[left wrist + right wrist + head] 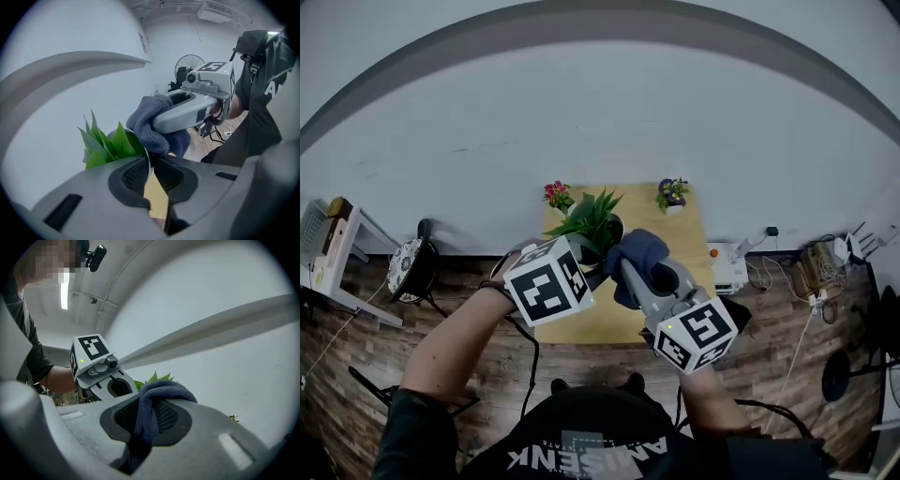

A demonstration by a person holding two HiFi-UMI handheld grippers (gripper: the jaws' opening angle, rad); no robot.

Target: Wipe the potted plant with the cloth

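One cloth (161,391) in right hand-held gripper (148,417), just beside potted plant (592,219)

Dark blue cloth (641,253), green-leaved potted plant (592,219), yellow tabletop (694,239)

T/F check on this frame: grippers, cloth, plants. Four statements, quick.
1. The right gripper is clamped on the blue cloth. True.
2. The left gripper is open and empty. False: the left gripper pinches the pot rim of the green plant.
3. The cloth lies flat on the tabletop. False: it is held up beside the green plant's leaves, above the table.
4. Two small flowering plants stand at the table's far edge. True: red-flowered plant, purple-flowered plant.
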